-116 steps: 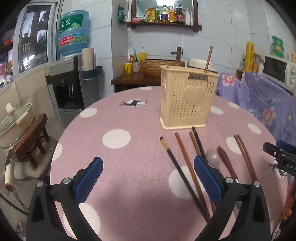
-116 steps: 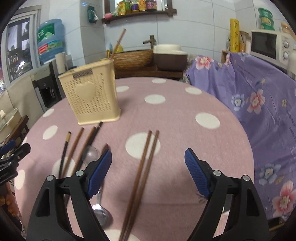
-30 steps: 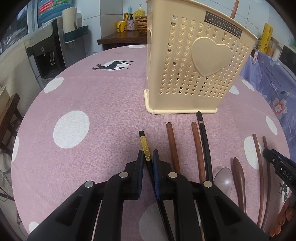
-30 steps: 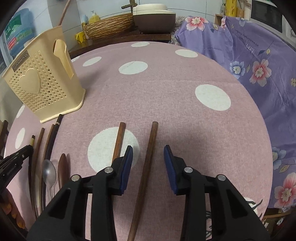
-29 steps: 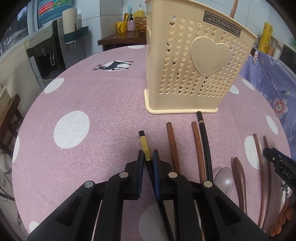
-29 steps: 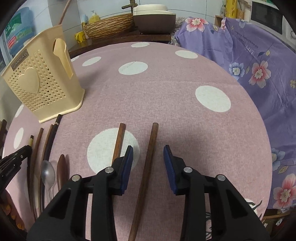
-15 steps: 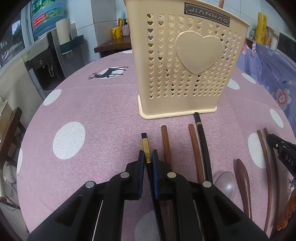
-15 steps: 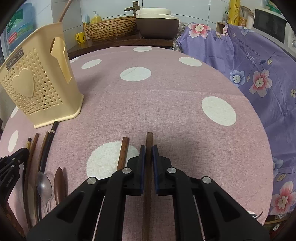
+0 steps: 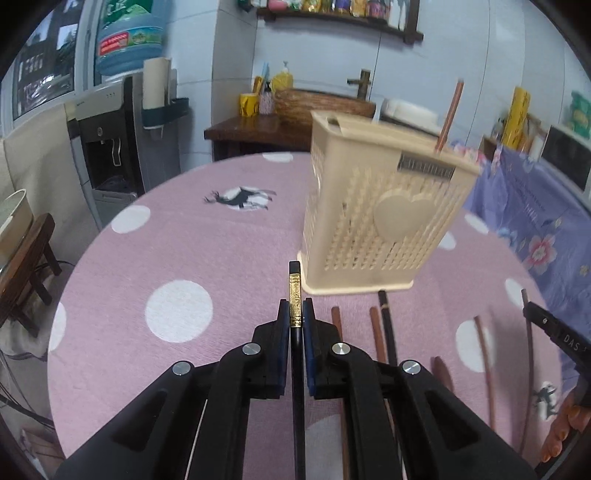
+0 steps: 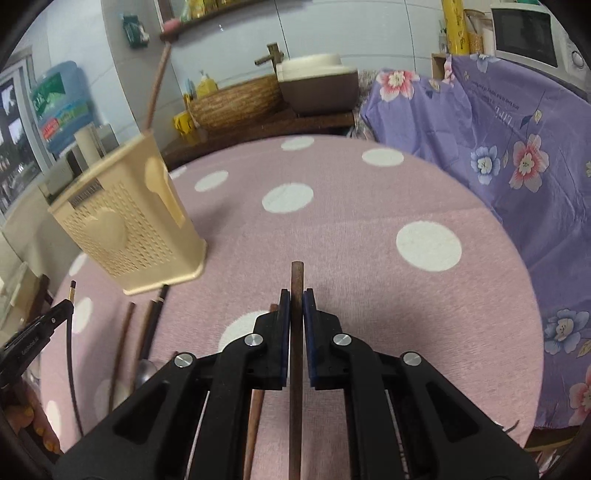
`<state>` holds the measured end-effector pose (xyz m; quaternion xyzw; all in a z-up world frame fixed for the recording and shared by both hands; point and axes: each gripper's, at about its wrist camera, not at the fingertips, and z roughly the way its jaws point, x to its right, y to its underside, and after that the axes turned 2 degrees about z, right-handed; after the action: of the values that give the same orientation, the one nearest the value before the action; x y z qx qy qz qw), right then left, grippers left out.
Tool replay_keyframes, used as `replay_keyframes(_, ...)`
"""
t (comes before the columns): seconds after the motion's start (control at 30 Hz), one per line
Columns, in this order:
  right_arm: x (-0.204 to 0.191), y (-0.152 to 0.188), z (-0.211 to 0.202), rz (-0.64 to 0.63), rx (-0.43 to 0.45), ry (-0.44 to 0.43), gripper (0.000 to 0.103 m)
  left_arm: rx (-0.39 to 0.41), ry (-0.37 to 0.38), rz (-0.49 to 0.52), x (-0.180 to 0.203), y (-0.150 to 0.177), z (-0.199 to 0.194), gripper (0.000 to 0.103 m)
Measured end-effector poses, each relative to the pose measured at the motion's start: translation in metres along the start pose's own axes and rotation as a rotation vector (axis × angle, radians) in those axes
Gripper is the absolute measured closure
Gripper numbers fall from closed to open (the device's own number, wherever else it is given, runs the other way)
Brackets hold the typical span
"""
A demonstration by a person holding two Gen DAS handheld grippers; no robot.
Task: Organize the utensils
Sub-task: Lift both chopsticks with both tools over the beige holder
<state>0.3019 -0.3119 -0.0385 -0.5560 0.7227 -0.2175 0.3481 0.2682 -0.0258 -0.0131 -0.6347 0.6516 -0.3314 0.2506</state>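
My left gripper (image 9: 295, 314) is shut on a black chopstick with a gold band (image 9: 294, 295), lifted off the pink dotted tablecloth (image 9: 177, 258). Its tip points toward the cream perforated utensil basket (image 9: 380, 229), which holds one brown chopstick (image 9: 448, 118). My right gripper (image 10: 294, 301) is shut on a brown wooden chopstick (image 10: 296, 280), raised above the cloth (image 10: 369, 240); the basket (image 10: 125, 236) stands to its left. Its twin chopstick (image 10: 256, 410) still lies under the left finger. More brown and black chopsticks (image 9: 384, 325) and spoons (image 9: 441, 373) lie on the cloth between the grippers.
A purple flowered cloth (image 10: 517, 147) covers something beyond the table's right edge, with a microwave (image 10: 532, 33) on top. A water dispenser (image 9: 118, 140) and a wooden stool (image 9: 29, 266) stand left of the table. A dark side table with a woven basket (image 9: 317, 107) sits behind.
Both grippers rose from the cloth, each carrying its chopstick, and tilted up so more of the room shows. The right gripper closed on the brown chopstick within the last second.
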Motion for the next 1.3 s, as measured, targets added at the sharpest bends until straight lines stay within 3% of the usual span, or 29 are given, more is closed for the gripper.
replay_keyframes(0.23,-0.006,-0.020,-0.074,-0.052,0.145,-0.062,0.095,0.146,0.054,0.004,-0.007,-0.020,-0.067,0.095)
replay_keyframes(0.43,-0.005,-0.035,-0.124,-0.085,0.236,-0.077,0.095,0.206,0.058,0.001,-0.016,-0.031,-0.092,0.095)
replay_keyframes(1.0,-0.017,-0.051,-0.144,-0.134,0.251,-0.087,0.095,0.262,0.057,0.021,-0.020,-0.048,-0.111,0.095)
replay_keyframes(1.17,-0.028,-0.072,-0.145,-0.153,0.259,-0.088,0.095,0.278,0.054,0.016,-0.023,-0.072,-0.114,0.095)
replay_keyframes(1.3,-0.045,-0.102,-0.153,-0.153,0.283,-0.137,0.095,0.313,0.066,0.005,-0.024,-0.103,-0.126,0.095)
